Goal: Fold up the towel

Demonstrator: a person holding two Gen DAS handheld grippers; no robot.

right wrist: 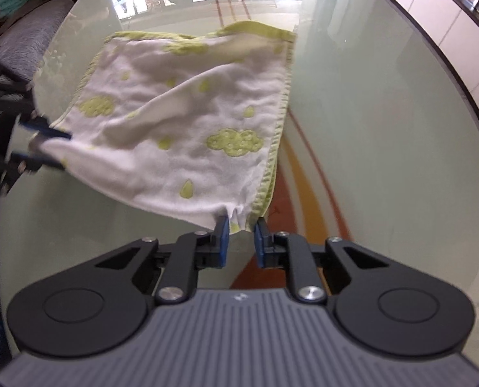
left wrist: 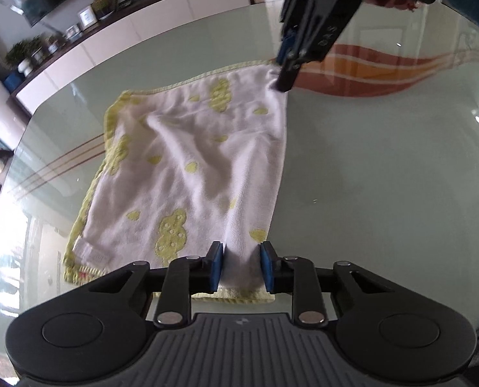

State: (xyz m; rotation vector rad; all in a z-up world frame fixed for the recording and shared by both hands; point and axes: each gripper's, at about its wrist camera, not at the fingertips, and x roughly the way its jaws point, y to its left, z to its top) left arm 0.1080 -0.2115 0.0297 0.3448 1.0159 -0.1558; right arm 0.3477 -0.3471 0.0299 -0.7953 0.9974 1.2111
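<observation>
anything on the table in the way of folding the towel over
Nothing visible. Both the left gripper and right gripper already pinch corners of the towel, and the glass table around it looks bare.

A pale green glass table [left wrist: 384, 177] fills the view; beyond its far edge stands a white sideboard [left wrist: 136, 29] carrying potted plants [left wrist: 23, 53].
</observation>
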